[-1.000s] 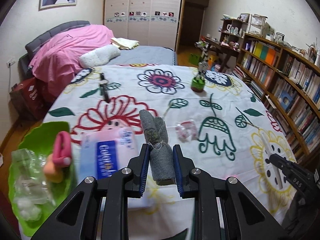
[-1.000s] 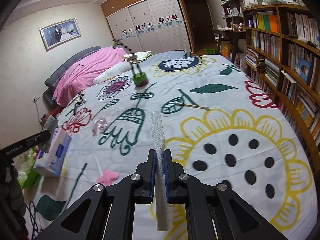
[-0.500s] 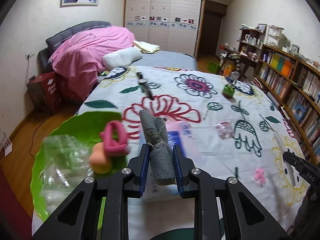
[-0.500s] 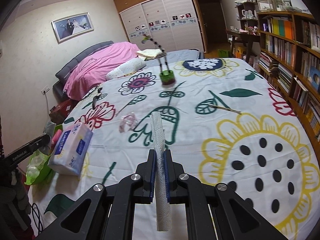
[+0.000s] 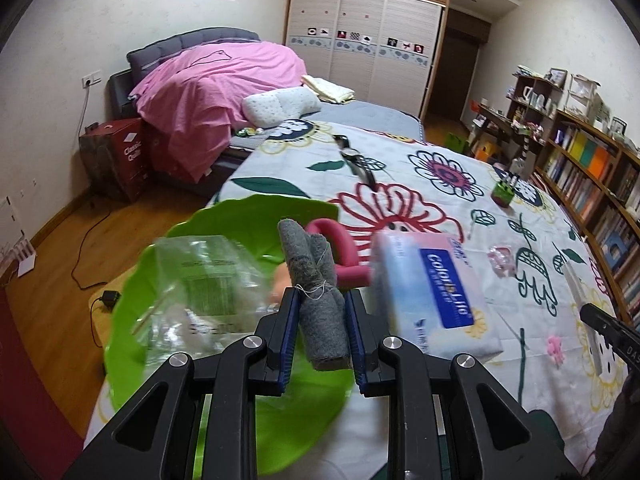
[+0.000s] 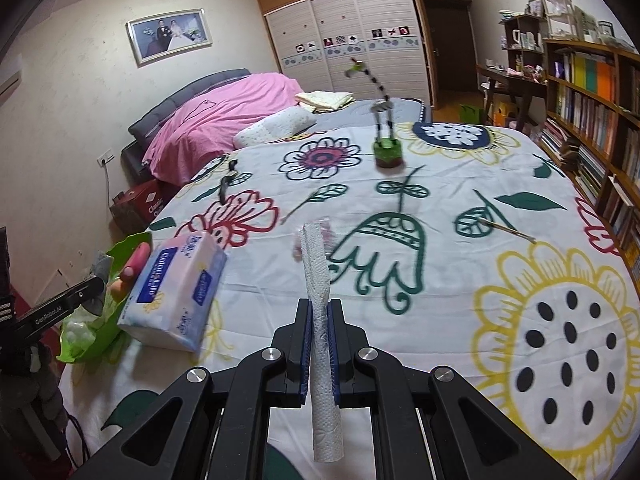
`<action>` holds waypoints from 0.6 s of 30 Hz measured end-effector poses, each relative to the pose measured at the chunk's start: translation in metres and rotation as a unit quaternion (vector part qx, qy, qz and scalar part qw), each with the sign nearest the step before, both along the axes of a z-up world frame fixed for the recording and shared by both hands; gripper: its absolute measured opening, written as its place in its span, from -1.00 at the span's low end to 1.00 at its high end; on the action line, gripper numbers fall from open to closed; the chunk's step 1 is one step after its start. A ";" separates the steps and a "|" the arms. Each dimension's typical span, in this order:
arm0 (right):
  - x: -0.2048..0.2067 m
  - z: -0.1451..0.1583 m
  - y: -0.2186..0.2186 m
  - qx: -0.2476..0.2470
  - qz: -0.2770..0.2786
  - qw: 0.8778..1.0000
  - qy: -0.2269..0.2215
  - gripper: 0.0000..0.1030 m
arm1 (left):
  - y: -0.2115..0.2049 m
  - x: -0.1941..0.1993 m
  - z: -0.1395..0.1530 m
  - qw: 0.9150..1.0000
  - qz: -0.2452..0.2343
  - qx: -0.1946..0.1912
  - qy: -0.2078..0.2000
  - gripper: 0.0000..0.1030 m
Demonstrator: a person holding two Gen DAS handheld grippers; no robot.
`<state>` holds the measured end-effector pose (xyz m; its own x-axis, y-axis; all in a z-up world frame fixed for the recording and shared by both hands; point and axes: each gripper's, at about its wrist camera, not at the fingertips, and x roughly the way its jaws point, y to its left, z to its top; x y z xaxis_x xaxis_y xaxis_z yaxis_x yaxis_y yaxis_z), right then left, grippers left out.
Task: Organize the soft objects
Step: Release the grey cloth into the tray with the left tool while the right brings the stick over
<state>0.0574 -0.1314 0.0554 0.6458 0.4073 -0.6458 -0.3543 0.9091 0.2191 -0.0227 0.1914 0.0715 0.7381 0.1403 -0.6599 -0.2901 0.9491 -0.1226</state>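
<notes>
the left hand-held gripper is clenched on a rolled grey felt cloth tied with thread, its blue pads pressing the roll from both sides near the tie. the roll's long axis runs along the line of the fingers, with its upper end pointing forward and away from the camera and its cut lower end hanging back toward the gripper body. gripped about its middle like this, the soft roll probably keeps its shape and can be dropped end-first. it hangs over the near part of a bright green leaf-shaped plastic bowl, which sits at the edge of the flowered bedspread and already holds a crumpled clear plastic bag, a pink foam ring and an orange soft piece that is too blurred to name. the bowl looks like the collecting place for the soft things.

the right hand-held gripper is shut tight on a flat rolled white paper towel. the towel's long axis also follows the fingers, one end pointing forward over the bedspread, the other sticking out behind the pads. it is held above the cover, well apart from the bowl, likely waiting its turn. a pale blue and pink soft tissue pack lies between the two grippers, just beside the bowl.
</notes>
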 end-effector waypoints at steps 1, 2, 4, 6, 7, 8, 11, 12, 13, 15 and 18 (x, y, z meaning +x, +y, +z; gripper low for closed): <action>-0.001 0.001 0.003 0.000 0.003 1.000 -0.001 -0.84 | 0.004 -0.002 -0.001 1.000 0.004 -0.001 -0.001 -0.53; -0.001 0.002 0.007 -0.001 0.006 1.000 -0.002 -0.84 | 0.008 -0.003 -0.001 1.000 0.007 -0.002 -0.001 -0.53; -0.004 0.005 0.016 -0.001 0.015 1.000 -0.005 -0.84 | 0.014 -0.005 -0.003 1.000 0.013 -0.005 0.001 -0.53; -0.006 0.008 0.025 -0.002 0.022 1.000 -0.008 -0.84 | 0.022 -0.008 -0.007 1.000 0.022 -0.010 0.005 -0.51; -0.007 0.010 0.030 -0.002 0.027 1.000 -0.010 -0.84 | 0.027 -0.009 -0.009 1.000 0.025 -0.014 0.008 -0.51; -0.008 0.011 0.034 -0.003 0.032 0.999 -0.011 -0.84 | 0.030 -0.009 -0.010 0.999 0.028 -0.017 0.010 -0.51; -0.010 0.014 0.050 -0.003 0.046 0.999 -0.014 -0.84 | 0.040 -0.013 -0.013 0.999 0.034 -0.030 0.010 -0.49; -0.011 0.016 0.055 -0.003 0.051 0.999 -0.015 -0.84 | 0.043 -0.015 -0.013 0.999 0.035 -0.033 0.009 -0.47; -0.012 0.017 0.059 -0.003 0.056 0.998 -0.015 -0.84 | 0.045 -0.017 -0.013 0.999 0.037 -0.035 0.008 -0.46; -0.013 0.019 0.071 0.002 0.072 0.997 -0.012 -0.84 | 0.047 -0.020 -0.012 0.999 0.038 -0.036 0.005 -0.42; -0.017 0.020 0.092 0.008 0.099 0.995 -0.005 -0.84 | 0.049 -0.026 -0.008 0.999 0.038 -0.037 -0.003 -0.35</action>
<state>0.0407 -0.0397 0.0759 0.5575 0.5374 -0.6328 -0.5290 0.8174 0.2281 -0.0487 0.2400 0.0634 0.7313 0.1470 -0.6661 -0.3599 0.9127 -0.1937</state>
